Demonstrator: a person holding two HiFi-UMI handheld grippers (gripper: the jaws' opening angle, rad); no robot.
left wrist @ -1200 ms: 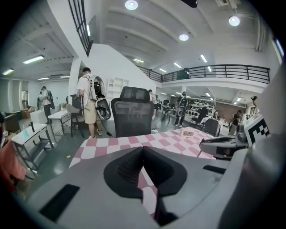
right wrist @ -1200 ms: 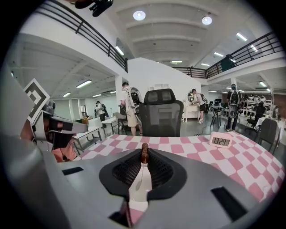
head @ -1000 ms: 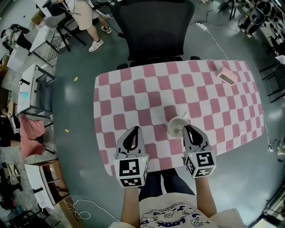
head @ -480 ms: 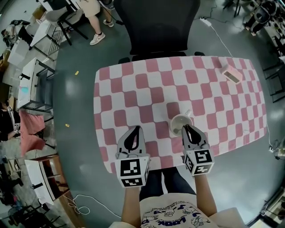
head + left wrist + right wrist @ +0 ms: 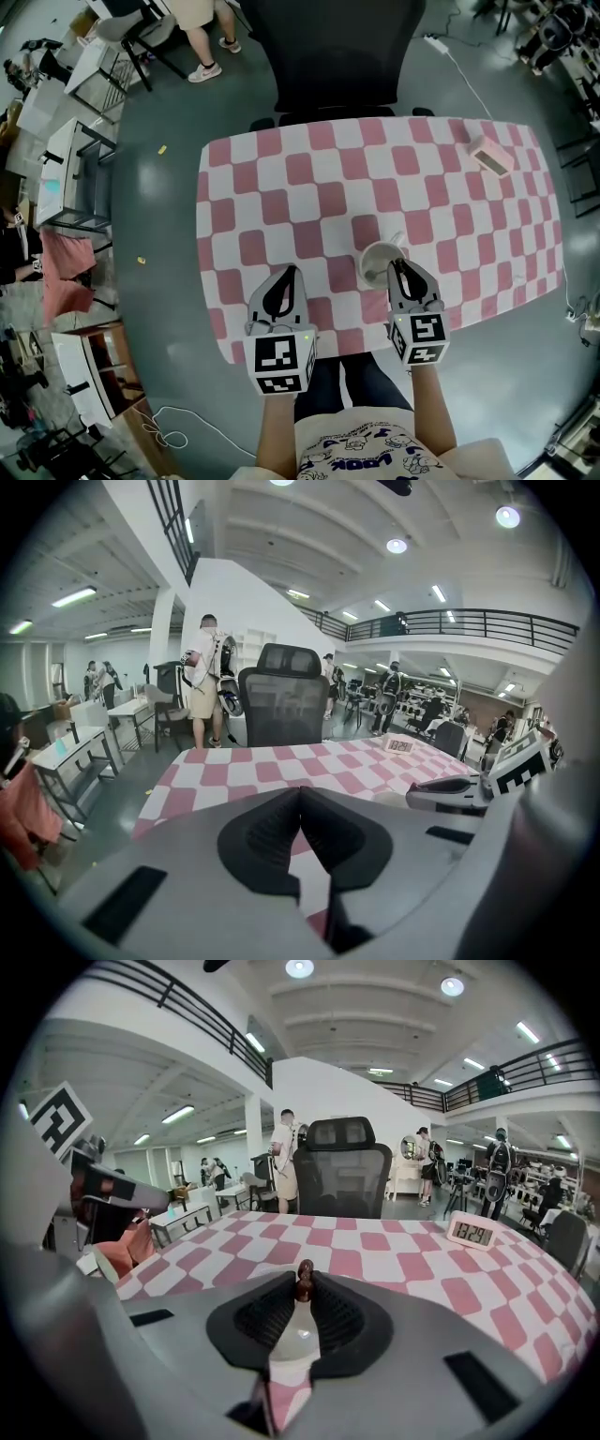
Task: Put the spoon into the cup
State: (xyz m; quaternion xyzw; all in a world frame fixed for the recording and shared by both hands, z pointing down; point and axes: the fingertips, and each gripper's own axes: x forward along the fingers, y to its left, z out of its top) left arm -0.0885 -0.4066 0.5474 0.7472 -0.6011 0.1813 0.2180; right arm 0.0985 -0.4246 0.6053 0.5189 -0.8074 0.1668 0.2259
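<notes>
A white cup (image 5: 377, 261) stands on the pink-and-white checked table (image 5: 281, 187), near its front edge. My right gripper (image 5: 396, 265) hangs over the cup's near rim. In the right gripper view the spoon's small brown handle end (image 5: 305, 1279) sticks up between the jaw tips of my right gripper (image 5: 305, 1281), which still pinch it while the jaws are opening. The cup's white inside (image 5: 295, 1330) shows through the gap below. The rest of the spoon is hidden. My left gripper (image 5: 289, 272) hovers to the cup's left, and its jaws (image 5: 300, 791) are shut on nothing.
A small digital clock (image 5: 490, 157) lies at the table's far right corner. A black office chair (image 5: 328, 56) stands behind the far edge. The person's legs are under the front edge. Desks and people are on the floor at far left.
My right gripper has sunk a little at the cup's near rim. The left gripper has stayed where it was. The head camera has shifted slightly.
</notes>
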